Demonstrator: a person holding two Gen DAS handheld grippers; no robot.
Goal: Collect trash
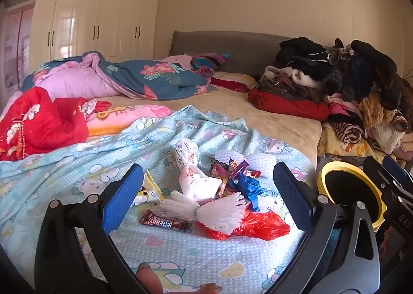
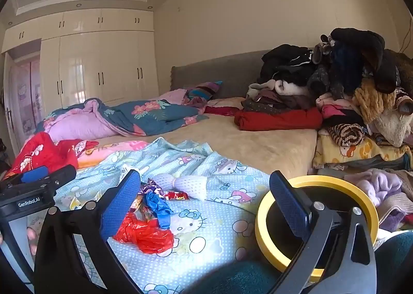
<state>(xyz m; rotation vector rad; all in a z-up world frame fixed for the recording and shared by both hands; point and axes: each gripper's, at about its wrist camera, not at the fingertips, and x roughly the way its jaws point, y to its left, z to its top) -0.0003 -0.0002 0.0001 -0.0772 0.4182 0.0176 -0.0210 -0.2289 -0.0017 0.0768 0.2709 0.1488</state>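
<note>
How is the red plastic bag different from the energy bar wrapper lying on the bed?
The red plastic bag is bright, glossy and crumpled into a loose heap; the energy bar wrapper is dark brown, printed with lettering, and lies flat and long. The bag sits nearer the yellow-rimmed bin, the wrapper nearer the left gripper's left finger. Both rest on the Hello Kitty sheet, ungrasped.

The left tongs [image 1: 207, 194] are wide open, and the trash pile [image 1: 219, 196] on the blue sheet [image 1: 77, 165] sits in the gap between them. In front of the pile the sheet is bare. The yellow bin [image 2: 265, 237] stands just beside the bed's right edge; the right tongs [image 2: 204, 206] are open, one finger across its rim. The tall clothes heap [image 1: 335, 82] blocks the far right. The bare tan mattress [image 2: 245, 144] lies between.
</note>
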